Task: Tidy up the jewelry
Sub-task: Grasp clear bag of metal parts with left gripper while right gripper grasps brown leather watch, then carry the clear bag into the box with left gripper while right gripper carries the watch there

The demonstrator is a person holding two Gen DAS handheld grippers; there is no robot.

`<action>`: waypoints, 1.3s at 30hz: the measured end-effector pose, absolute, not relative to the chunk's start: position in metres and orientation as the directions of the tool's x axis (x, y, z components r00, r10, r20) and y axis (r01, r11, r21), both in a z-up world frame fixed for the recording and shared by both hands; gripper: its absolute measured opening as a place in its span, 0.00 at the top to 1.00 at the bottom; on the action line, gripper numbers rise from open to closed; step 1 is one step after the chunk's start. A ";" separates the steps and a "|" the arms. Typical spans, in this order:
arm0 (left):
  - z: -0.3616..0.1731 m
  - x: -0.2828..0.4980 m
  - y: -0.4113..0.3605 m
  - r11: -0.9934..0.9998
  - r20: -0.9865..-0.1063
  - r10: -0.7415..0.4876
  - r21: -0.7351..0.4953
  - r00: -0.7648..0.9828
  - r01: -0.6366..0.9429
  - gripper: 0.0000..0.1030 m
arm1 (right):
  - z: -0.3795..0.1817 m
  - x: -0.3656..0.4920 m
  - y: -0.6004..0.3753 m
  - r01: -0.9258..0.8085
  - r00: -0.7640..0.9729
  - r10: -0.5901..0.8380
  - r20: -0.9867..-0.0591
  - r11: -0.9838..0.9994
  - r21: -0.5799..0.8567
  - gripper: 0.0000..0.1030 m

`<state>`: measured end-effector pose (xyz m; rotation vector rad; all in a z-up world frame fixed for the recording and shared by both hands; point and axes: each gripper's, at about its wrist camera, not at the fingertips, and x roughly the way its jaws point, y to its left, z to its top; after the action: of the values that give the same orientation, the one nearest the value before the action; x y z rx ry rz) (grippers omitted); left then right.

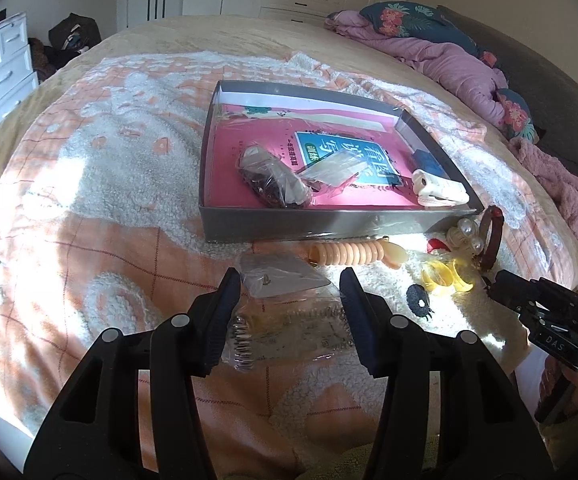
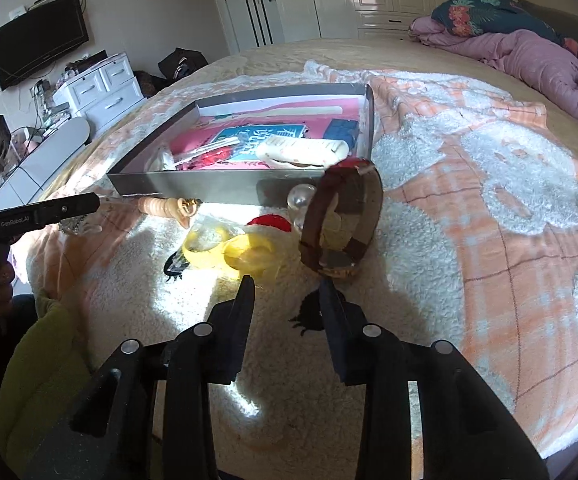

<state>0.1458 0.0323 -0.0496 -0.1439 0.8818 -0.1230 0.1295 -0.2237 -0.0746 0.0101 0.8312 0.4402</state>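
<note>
A grey box [image 1: 329, 224] with a pink lining lies on the bed and holds a bagged dark item [image 1: 275, 178], a clear bag [image 1: 335, 168] and a cream hair clip [image 1: 439, 192]. My left gripper [image 1: 289, 284] is open, its fingers on either side of a clear bag with a metal chain [image 1: 289, 332]; a smaller clear bag [image 1: 281, 278] lies just beyond. A peach bead bracelet [image 1: 349, 254], yellow rings [image 1: 445, 276] and pearls [image 1: 467, 234] lie in front of the box. My right gripper [image 2: 287, 284] is open just before a brown watch [image 2: 343, 220] that stands on edge.
The bed is covered by an orange and white fleece blanket [image 2: 489, 200]. A purple duvet [image 1: 449, 60] and floral pillows lie at the far right. White drawers [image 2: 101, 88] and a TV [image 2: 39, 42] stand beyond the bed. A green cloth [image 2: 45, 360] lies at the near left.
</note>
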 end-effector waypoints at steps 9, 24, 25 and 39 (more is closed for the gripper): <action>-0.058 0.154 0.037 0.983 -0.770 -0.163 -0.182 0.617 0.033 0.58 | -0.069 0.144 -0.245 -0.302 0.635 0.397 -0.662 0.917 0.261 0.28; -0.069 0.167 0.051 0.978 -0.783 -0.158 -0.206 0.602 -0.011 0.62 | -0.070 0.179 -0.241 -0.405 0.615 0.481 -0.625 0.873 0.272 0.59; -0.070 0.167 0.049 0.979 -0.785 -0.161 -0.205 0.598 -0.005 0.62 | -0.070 0.177 -0.243 -0.400 0.617 0.481 -0.622 0.873 0.278 0.59; -0.068 0.166 0.033 0.987 -0.793 -0.147 -0.157 0.591 0.036 0.70 | -0.025 0.160 -0.261 -0.407 0.692 0.492 -0.529 0.870 0.277 0.59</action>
<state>0.1658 0.0325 -0.0683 -0.1290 0.9334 -0.1068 0.1603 -0.2611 -0.0250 0.1423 0.6311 0.5042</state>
